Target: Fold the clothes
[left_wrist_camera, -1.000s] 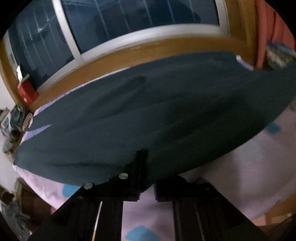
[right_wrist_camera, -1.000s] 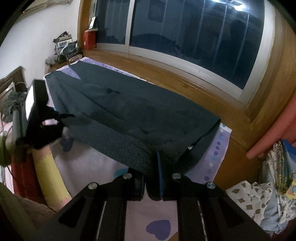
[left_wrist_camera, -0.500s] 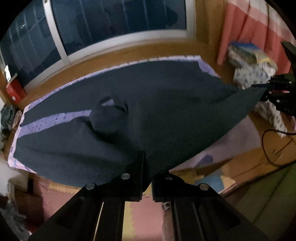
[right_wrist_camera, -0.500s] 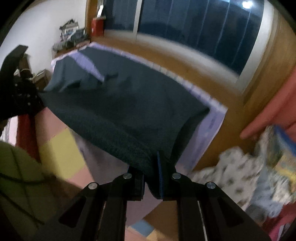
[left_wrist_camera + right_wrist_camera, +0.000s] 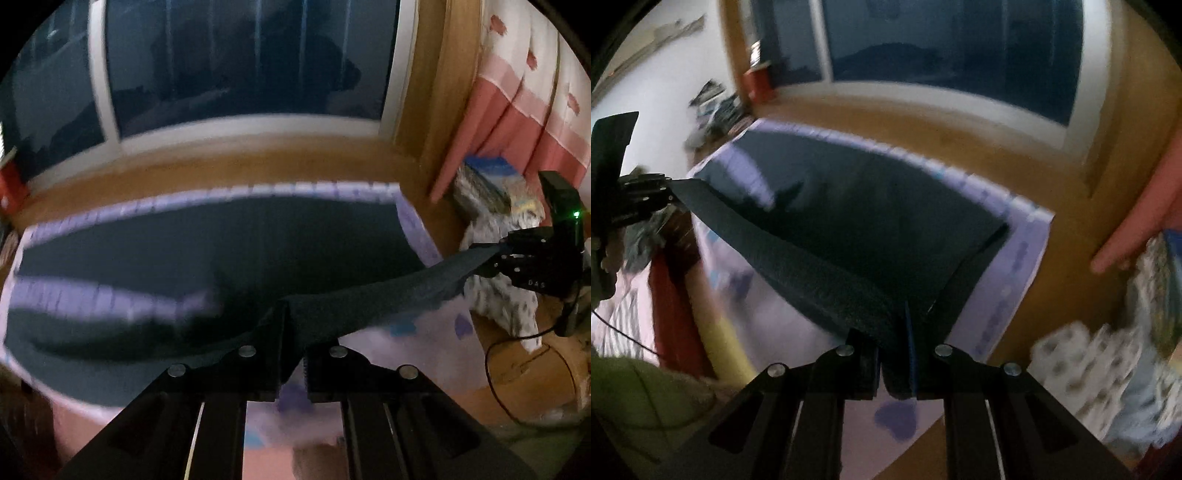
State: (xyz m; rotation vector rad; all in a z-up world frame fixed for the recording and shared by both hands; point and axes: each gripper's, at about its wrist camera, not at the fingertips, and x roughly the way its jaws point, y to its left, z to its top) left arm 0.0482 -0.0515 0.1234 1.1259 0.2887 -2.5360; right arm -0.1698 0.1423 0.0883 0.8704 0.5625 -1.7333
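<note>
Garment (image 5: 229,266) hem raised off the bed, fold barely begun.

You have both tongs clamped on the near edge of the dark cloth: your left gripper (image 5: 293,354) pinches it with jaws nearly closed, and your right gripper (image 5: 897,365) does the same at the other end, the edge stretched taut between them. Beyond the tongs the rest of the cloth lies spread over the lilac bedsheet (image 5: 1019,266), reaching toward the window side. Judging by that, no fold is laid yet; you have the lifted edge to carry across and set down, then the later folds.
</note>
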